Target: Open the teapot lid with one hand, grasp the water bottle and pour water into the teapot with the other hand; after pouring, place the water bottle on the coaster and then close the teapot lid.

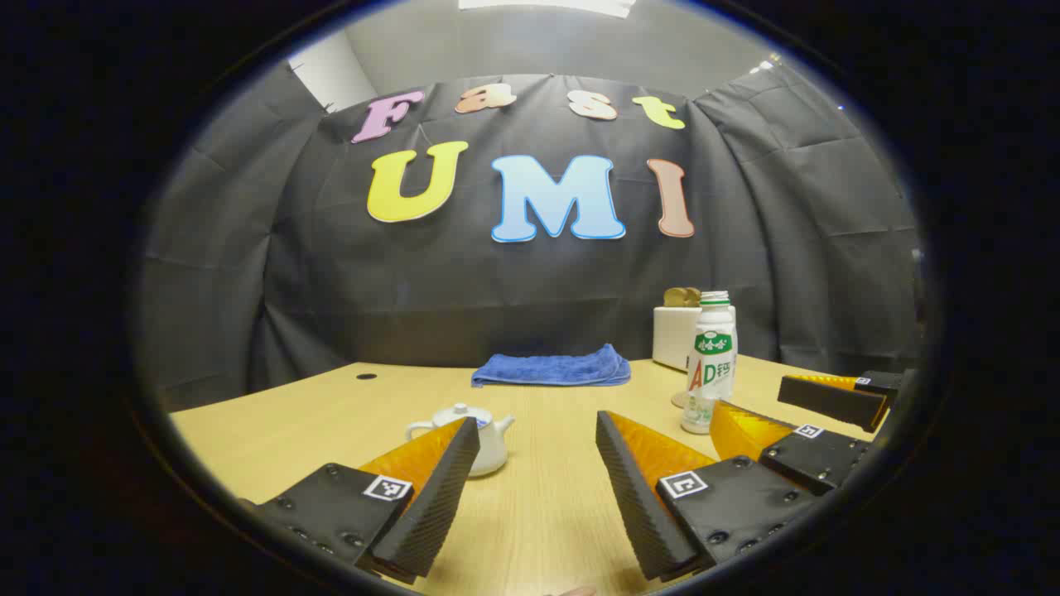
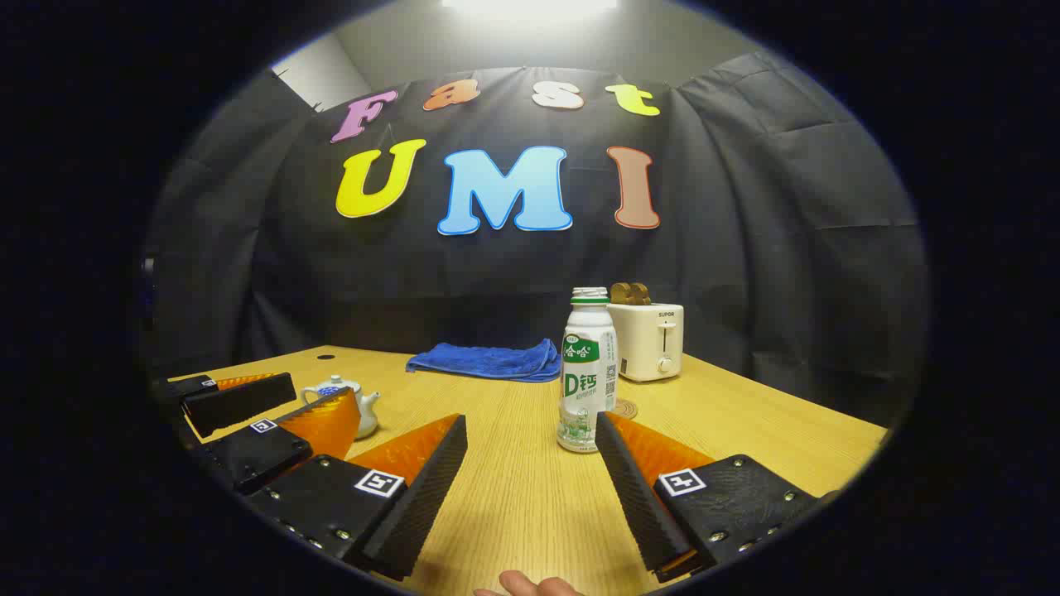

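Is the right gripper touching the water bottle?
Apart. In the right gripper view, the right gripper is open, and the water bottle stands beyond its fingers, with bare table between.

We are in a staged recording booth: black cloth wall (image 2: 787,248) drapes behind a light wooden table (image 2: 513,497). Household props sit at its far side, a white toaster (image 2: 650,339) right, a folded blue towel (image 2: 489,361) centre.

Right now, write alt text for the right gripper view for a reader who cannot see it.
An open right gripper hovers low over a wooden table, pointed at an upright water bottle. A lidded white teapot sits left beside the left gripper; a blue towel and toaster stand behind.
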The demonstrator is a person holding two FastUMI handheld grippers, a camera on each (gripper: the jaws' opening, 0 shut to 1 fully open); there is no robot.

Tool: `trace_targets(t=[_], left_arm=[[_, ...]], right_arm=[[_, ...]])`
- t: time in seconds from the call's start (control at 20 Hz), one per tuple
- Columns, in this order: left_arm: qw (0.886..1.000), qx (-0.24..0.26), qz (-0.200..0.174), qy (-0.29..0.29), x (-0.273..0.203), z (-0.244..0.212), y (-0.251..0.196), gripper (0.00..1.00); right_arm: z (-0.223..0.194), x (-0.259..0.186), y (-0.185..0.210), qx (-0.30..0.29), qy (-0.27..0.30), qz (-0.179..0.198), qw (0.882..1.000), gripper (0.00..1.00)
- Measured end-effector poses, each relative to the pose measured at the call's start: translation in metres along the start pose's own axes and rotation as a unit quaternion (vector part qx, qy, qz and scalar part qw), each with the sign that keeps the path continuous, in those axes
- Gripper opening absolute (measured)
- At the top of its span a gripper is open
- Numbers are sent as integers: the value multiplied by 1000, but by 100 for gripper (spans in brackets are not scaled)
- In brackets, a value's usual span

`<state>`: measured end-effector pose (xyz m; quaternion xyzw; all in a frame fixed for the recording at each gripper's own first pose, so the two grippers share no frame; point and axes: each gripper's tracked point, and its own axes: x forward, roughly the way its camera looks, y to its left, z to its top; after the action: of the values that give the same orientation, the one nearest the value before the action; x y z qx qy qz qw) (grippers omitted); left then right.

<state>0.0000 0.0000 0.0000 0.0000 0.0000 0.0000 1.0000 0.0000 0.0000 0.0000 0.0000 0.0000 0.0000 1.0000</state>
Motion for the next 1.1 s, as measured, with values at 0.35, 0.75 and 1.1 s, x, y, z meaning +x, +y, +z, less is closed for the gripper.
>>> trace_targets(t=[0.35,0.75,1.1], left_arm=[[1000,1,4,0,-6,-1,-1,98],[1000,1,23,0,-6,-2,6,99],[1000,0,8,1,-2,-2,3,100]], right_arm=[[-1,-1,-1,1,0,-3,1000,95],[0,-1,-2,0,0,-7,1000,95],[0,0,-2,0,0,-6,1000,95]])
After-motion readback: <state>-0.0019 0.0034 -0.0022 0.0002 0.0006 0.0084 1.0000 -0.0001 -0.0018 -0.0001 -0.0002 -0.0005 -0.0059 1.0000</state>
